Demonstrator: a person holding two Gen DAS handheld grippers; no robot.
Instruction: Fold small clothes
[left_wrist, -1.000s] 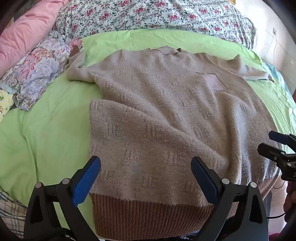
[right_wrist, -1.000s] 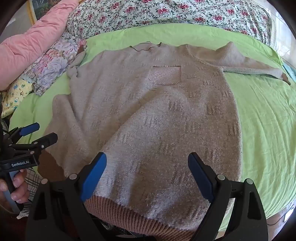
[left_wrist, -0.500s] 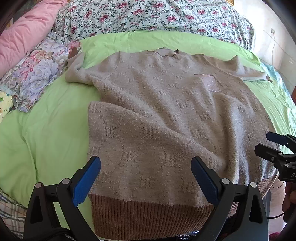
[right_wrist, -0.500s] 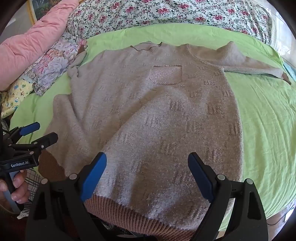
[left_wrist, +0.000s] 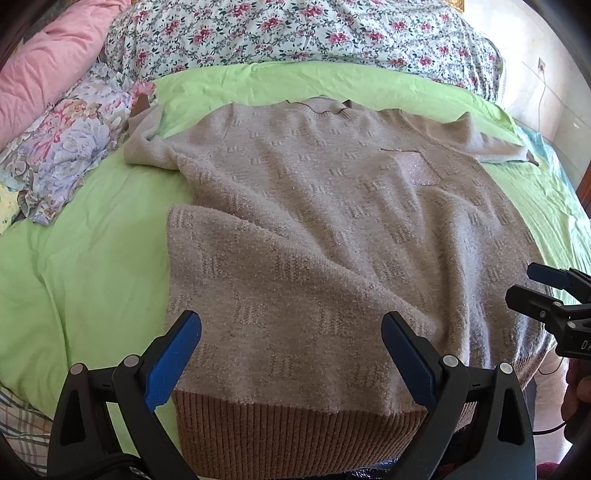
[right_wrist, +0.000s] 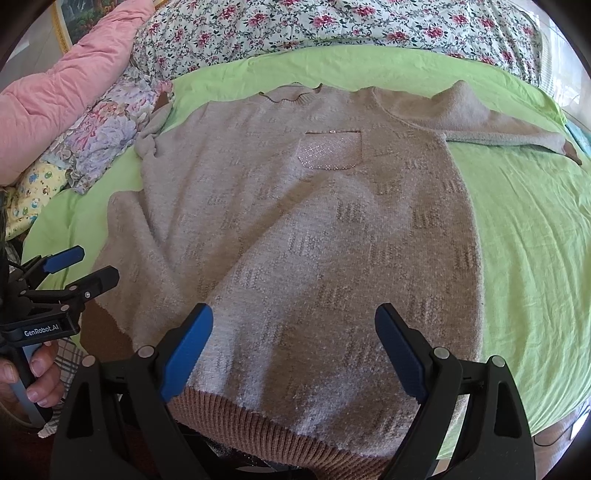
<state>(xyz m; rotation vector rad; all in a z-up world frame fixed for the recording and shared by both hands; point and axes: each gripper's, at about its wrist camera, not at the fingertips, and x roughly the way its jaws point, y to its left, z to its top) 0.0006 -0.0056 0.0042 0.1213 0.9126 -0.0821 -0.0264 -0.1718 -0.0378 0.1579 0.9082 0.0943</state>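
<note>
A beige knitted sweater (left_wrist: 332, 240) with a brown ribbed hem and a sparkly chest pocket lies front up on a green bedsheet (left_wrist: 85, 251). It also shows in the right wrist view (right_wrist: 314, 229). Its right sleeve (right_wrist: 498, 125) stretches out to the right; its left sleeve (left_wrist: 147, 144) is bunched near the pillows. My left gripper (left_wrist: 291, 343) is open above the hem's left part. My right gripper (right_wrist: 293, 336) is open above the hem's right part. Both are empty.
A pink quilt (left_wrist: 44, 62), a floral pillow (left_wrist: 70, 144) and a flowered blanket (left_wrist: 295, 29) lie along the back and left of the bed. The bed's near edge runs under the hem. A wall socket and cable (left_wrist: 543, 85) are at far right.
The sweater has settled slightly flatter on the bed. Both grippers stay open in nearly the same place above the hem.
</note>
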